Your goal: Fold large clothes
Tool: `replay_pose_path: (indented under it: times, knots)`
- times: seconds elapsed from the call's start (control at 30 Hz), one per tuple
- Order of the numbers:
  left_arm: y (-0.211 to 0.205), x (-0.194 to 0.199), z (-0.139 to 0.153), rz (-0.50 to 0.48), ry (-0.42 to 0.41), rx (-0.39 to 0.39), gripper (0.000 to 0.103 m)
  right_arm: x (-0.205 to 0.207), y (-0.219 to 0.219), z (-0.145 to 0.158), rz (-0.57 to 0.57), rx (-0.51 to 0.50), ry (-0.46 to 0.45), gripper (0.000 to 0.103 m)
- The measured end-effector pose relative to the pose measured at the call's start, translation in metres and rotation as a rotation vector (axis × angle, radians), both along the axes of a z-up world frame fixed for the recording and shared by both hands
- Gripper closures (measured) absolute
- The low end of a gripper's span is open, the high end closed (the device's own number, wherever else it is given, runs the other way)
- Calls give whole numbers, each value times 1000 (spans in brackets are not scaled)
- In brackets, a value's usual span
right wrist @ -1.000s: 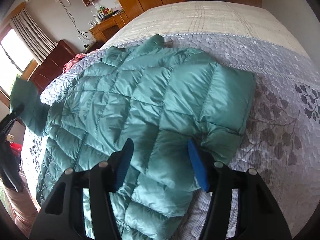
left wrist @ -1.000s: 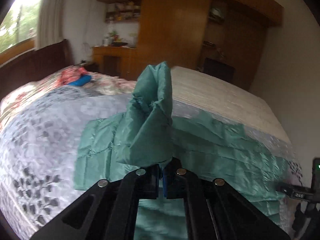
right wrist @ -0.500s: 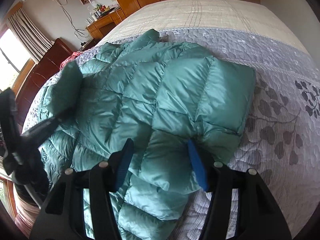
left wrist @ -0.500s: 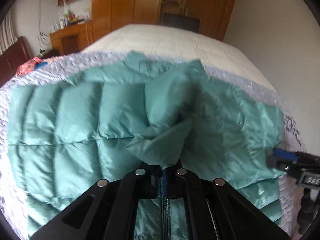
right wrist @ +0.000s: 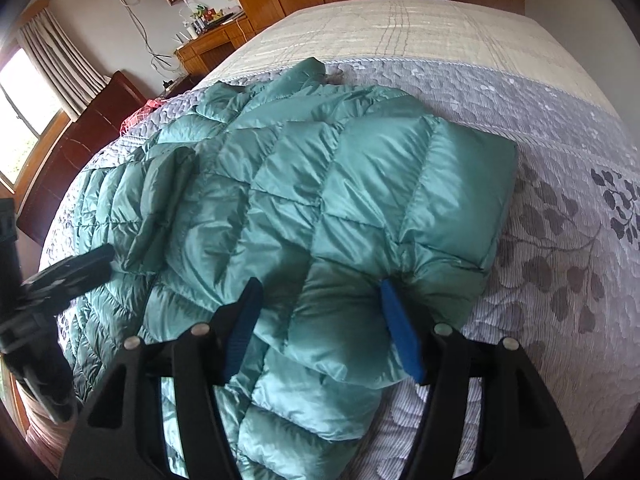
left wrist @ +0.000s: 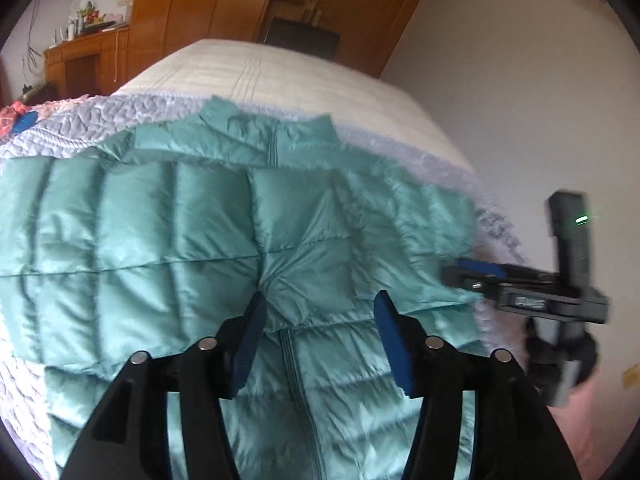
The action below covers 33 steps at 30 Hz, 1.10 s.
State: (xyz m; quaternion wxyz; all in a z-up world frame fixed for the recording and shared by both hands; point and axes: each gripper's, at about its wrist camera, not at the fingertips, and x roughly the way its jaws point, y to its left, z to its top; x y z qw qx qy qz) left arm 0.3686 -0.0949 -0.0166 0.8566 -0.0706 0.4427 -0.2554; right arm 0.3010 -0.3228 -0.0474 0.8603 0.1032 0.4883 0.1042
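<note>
A teal quilted down jacket [left wrist: 168, 240] lies spread on the bed, zip side up. One sleeve [left wrist: 304, 264] lies folded across its chest, just ahead of my left gripper [left wrist: 320, 320]. That gripper's jaws are opening and the pads press on nothing. My right gripper [right wrist: 322, 320] hovers over the other folded sleeve [right wrist: 344, 320]. Its jaws are opening a little, and the fabric lies between the blue pads [right wrist: 400, 332] ungripped. Each gripper shows in the other's view: the right gripper [left wrist: 480, 276] at the jacket's right edge, the left gripper [right wrist: 80, 268] at its left edge.
The bed carries a grey leaf-patterned quilt [right wrist: 560, 240] and a cream cover [right wrist: 420, 32] beyond it. A dark headboard [right wrist: 80, 152] and a window stand at the left. Wooden wardrobes [left wrist: 224, 0] and a cluttered desk [left wrist: 88, 52] line the far wall. Red cloth [left wrist: 16, 116] lies at the bed's left.
My left gripper swung the lifted sleeve over the jacket, lowered it and let go; the jaws went from shut to open. The right gripper stayed in place, its jaws slightly wider.
</note>
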Motion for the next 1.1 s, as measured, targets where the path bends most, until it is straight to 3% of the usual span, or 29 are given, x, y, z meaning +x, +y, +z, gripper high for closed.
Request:
replay_pose_path:
  times: [0.07,0.23,0.37,0.53,0.7,0.77,0.83,0.93,1.1]
  knots:
    - [17,1,9,52,-39,11,44,-2,2,4,8,12,-8,41]
    - [63,23,1,324,-99,195,44,4,14,15,30,51,-8,38]
    - [69,40,-29,337,-25,221,45,15,46,21,96,70,0,38]
    - [61,42,-45,320,-39,259,45,29,89,20,159,45,16,38]
    - [61,42,-49,320,-37,234,45,38,127,16,196,-47,16,38]
    - [64,41,-48,321,-37,224,45,42,138,13,210,-81,14,46]
    - [64,42,-48,319,-39,221,45,44,149,10,226,-106,15,67]
    - [66,40,-47,319,-41,213,45,41,157,7,235,-150,-10,84]
    - [69,36,-44,316,-42,199,45,37,155,10,248,-154,-51,96]
